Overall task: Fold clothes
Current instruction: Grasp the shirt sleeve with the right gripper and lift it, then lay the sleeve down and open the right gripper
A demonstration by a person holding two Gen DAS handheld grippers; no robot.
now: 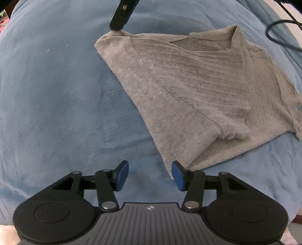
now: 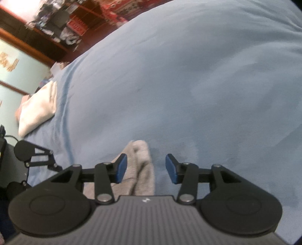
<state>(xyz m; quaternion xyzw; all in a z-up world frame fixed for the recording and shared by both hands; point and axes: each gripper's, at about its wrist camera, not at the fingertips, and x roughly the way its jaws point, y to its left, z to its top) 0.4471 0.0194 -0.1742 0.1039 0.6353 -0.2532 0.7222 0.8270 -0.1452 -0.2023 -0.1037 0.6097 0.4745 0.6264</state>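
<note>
A blue blanket (image 1: pixel 56 94) is seen covering nearly the whole surface in both views; a black cable (image 1: pixel 279 32) is looped at the upper right of the left wrist view; a wooden shelf with clutter (image 2: pixel 62 20) is seen at the upper left of the right wrist view, too blurred to be itemised; a white pillow or cloth (image 2: pixel 37 111) is seen at the left edge by the blanket's border; nothing is seen blocking either gripper. The grey knit garment (image 1: pixel 188 90) is laid folded on the blanket, filling the centre-right of the left wrist view; its near corner is reached just beside the right pad of the left gripper (image 1: pixel 150 176), whose jaws are held apart with only blanket between them; the garment's far corner at upper centre is met by a black finger of the other tool (image 1: pixel 122 15). In the right wrist view a corner of the garment (image 2: pixel 139 169) is seen between the pads of the right gripper (image 2: pixel 146 168), jaws spread and not pressed on it, cloth nearer the left pad. The garment's right edge is cut off by the frame; the right wrist view is motion-blurred; the left gripper (image 2: pixel 35 156) is only partly shown at lower left.
</note>
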